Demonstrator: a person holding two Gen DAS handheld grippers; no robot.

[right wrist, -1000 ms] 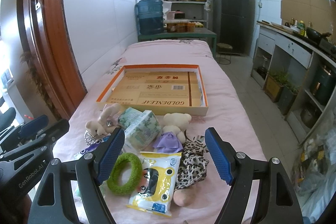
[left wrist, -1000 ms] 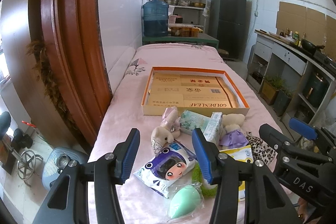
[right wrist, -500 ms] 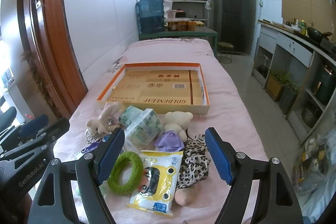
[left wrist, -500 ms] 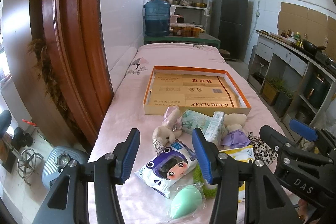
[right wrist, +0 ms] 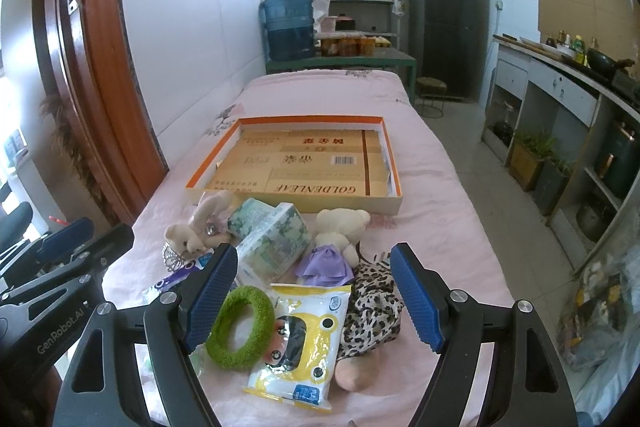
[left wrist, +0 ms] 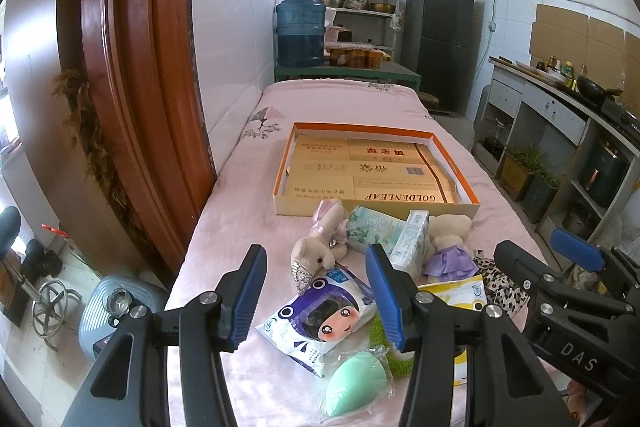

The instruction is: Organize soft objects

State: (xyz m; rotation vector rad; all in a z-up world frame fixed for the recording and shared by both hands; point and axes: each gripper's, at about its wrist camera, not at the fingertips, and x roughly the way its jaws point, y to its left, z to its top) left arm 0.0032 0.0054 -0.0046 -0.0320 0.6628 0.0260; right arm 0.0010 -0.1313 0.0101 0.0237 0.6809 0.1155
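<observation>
Soft toys (right wrist: 280, 259) crowd box's (right wrist: 352, 205) near edge

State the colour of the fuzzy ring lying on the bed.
Green; the fuzzy ring shows best in the right wrist view.

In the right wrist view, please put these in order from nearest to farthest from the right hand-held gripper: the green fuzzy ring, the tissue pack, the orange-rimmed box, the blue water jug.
From the right hand-held gripper:
1. Green fuzzy ring, beside its left finger.
2. Tissue pack, just beyond the ring, among the toys.
3. Orange-rimmed box, open, mid-table.
4. Blue water jug, at the far end by the shelves.
</observation>
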